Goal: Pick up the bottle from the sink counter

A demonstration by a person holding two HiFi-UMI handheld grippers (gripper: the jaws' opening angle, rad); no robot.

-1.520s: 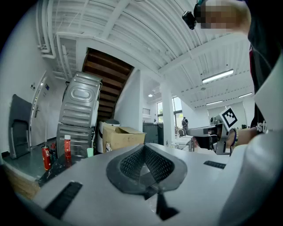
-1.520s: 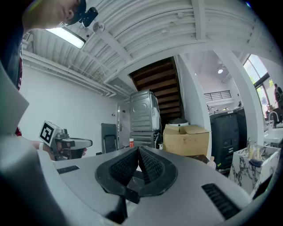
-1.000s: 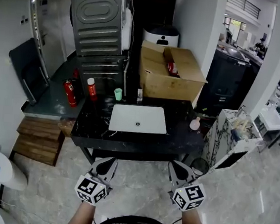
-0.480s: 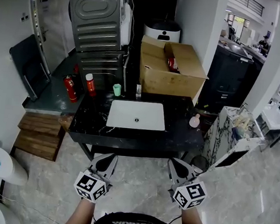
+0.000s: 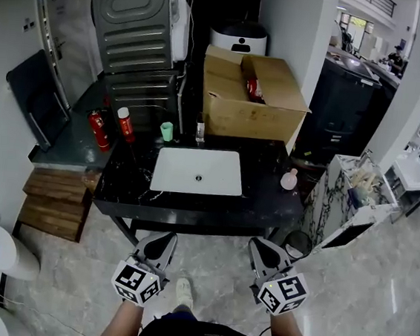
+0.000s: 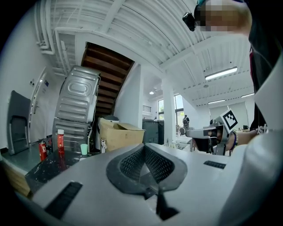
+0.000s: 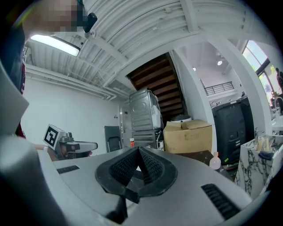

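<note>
Left tool (image 5: 158,248) and right tool (image 5: 264,253), closed empty, face counter (image 5: 263,197) with red bottle (image 5: 125,125), cup (image 5: 167,131), pink bottle (image 5: 289,179).

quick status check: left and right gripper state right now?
Left gripper: closed, holding nothing.
Right gripper: closed, holding nothing.

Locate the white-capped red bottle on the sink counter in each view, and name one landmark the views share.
Head view: the red bottle stands at the back left corner of the counter, left of the green cup.
Left gripper view: far left, at mid height.
Right gripper view: small, just left of centre, above the jaw tips.
Shared landmark: the cardboard box, right of the bottle in every view.
</note>
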